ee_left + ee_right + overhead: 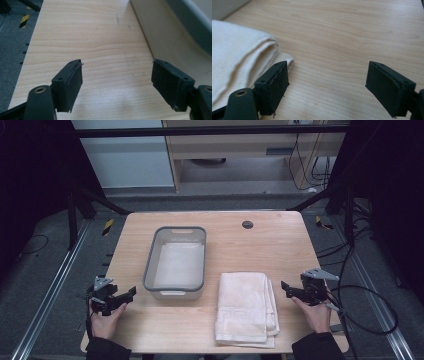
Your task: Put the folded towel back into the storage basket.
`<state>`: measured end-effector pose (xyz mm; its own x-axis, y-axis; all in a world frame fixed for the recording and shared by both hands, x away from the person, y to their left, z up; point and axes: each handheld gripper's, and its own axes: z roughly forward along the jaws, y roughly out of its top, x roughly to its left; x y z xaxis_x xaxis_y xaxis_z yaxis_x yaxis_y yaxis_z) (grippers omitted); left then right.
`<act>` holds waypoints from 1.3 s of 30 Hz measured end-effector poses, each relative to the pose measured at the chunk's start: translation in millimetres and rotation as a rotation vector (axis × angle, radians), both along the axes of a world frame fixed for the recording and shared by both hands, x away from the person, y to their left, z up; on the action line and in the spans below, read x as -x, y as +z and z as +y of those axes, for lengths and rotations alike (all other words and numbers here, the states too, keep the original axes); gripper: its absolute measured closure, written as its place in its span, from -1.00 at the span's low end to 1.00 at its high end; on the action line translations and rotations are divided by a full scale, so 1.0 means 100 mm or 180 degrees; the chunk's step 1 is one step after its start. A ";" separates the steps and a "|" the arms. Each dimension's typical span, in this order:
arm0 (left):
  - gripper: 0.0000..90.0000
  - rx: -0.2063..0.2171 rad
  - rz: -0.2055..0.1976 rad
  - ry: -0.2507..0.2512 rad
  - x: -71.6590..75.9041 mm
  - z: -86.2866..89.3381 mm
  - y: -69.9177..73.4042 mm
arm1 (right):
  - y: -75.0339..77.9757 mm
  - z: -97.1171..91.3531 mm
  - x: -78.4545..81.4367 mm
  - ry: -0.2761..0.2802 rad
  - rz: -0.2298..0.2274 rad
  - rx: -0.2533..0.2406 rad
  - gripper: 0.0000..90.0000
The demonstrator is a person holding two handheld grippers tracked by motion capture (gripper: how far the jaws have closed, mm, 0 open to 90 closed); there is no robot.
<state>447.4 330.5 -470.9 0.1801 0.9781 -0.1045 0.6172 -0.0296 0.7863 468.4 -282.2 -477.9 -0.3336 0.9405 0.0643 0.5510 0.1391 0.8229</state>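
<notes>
Towel (246, 307) and tub (176, 262) sit side by side on the wooden surface (280, 245) in the high view, the folded towel near my front edge, just right of the tub and apart from it. I read that layout as set up for lifting the towel across into the tub, which stands empty. My left gripper (127, 296) rests by the tub's near left corner, my right gripper (286, 289) just beside the towel's right edge; both hang released, holding nothing. Bare wood lies behind the towel and right of the tub, so there is room to swing.

From the left gripper view, the jaws stand wide over bare wood, the tub's pale wall (170, 37) close on the right, the surface's edge at the left.

From the right gripper view, the jaws gape, the towel's folded edge (249, 57) lying just by the left jaw, not touched. Open wood stretches ahead and to the right.
</notes>
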 end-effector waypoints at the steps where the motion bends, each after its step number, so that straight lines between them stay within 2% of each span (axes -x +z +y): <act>1: -0.44 0.0016 -0.0019 -0.0009 0.02 -0.01 0.02 | 0.02 0.00 0.02 0.0008 -0.0016 -0.0053 -0.56; 3: -0.42 0.0019 -0.0086 -0.0042 0.06 -0.03 0.07 | 0.06 0.01 0.07 0.0017 -0.0056 -0.0029 -0.53; 7: -0.37 0.0062 -0.0183 -0.0052 0.12 -0.05 0.14 | 0.09 0.00 0.09 0.0026 -0.0084 -0.0078 -0.51; 9: -0.36 0.0086 -0.0213 -0.0077 0.13 -0.06 0.17 | 0.11 0.01 0.10 0.0027 -0.0054 -0.0101 -0.49; 17: -0.33 0.0090 -0.0286 -0.0131 0.18 -0.11 0.25 | 0.13 0.04 0.10 0.0108 -0.0035 -0.0087 -0.46; 21: -0.32 0.0117 -0.0319 -0.0152 0.19 -0.13 0.28 | 0.15 0.04 0.10 0.0112 -0.0028 -0.0126 -0.45; 28: -0.33 0.0087 -0.0431 -0.0229 0.21 -0.22 0.37 | 0.23 0.04 0.08 0.0126 -0.0073 -0.0237 -0.42; 39: -0.35 0.0080 -0.0471 -0.0316 0.17 -0.37 0.45 | 0.36 0.07 0.06 0.0156 -0.0109 -0.0276 -0.41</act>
